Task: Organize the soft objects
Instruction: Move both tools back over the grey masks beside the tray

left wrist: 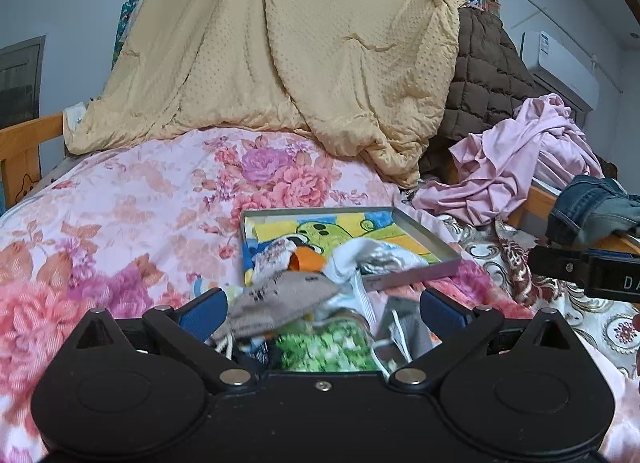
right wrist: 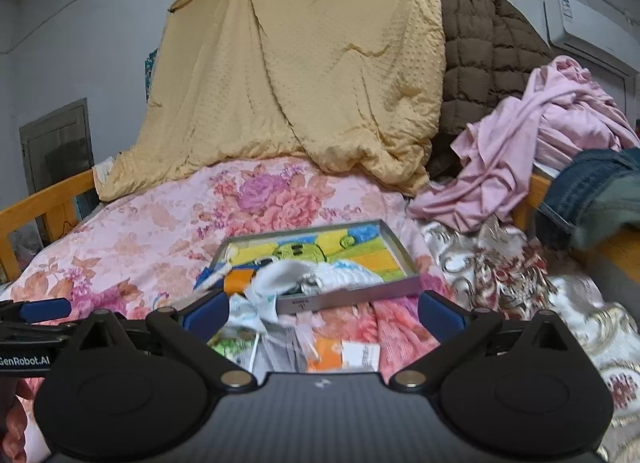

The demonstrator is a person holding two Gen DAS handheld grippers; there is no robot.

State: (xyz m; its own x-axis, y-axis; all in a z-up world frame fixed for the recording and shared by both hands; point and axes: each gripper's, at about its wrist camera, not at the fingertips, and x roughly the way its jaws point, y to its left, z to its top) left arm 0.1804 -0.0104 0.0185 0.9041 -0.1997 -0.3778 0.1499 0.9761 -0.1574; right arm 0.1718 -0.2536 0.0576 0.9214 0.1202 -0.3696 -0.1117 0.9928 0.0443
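Note:
A shallow grey box [left wrist: 416, 271] [right wrist: 352, 300] lies on the floral bedspread, lined with a bright cartoon cloth [left wrist: 320, 229] [right wrist: 320, 249]. White socks [left wrist: 360, 257] [right wrist: 296, 277] and an orange piece [left wrist: 308, 261] [right wrist: 240, 279] spill over its near edge. My left gripper [left wrist: 322, 315] is open; a blurred grey-beige sock [left wrist: 280, 299] lies between its blue pads [left wrist: 204, 313], untouched by them, with a green patterned piece [left wrist: 324, 347] just below. My right gripper [right wrist: 323, 315] is also open over loose packets and cloth [right wrist: 344, 355] in front of the box. Each gripper shows at the edge of the other's view.
A yellow quilt [left wrist: 300, 43] hangs at the back beside a brown quilted jacket [left wrist: 484, 71]. A pink garment [left wrist: 520, 159] and jeans [left wrist: 592, 207] are heaped on the right over a wooden rail [right wrist: 624, 251]. The bed's left rail [left wrist: 24, 143] is wooden too.

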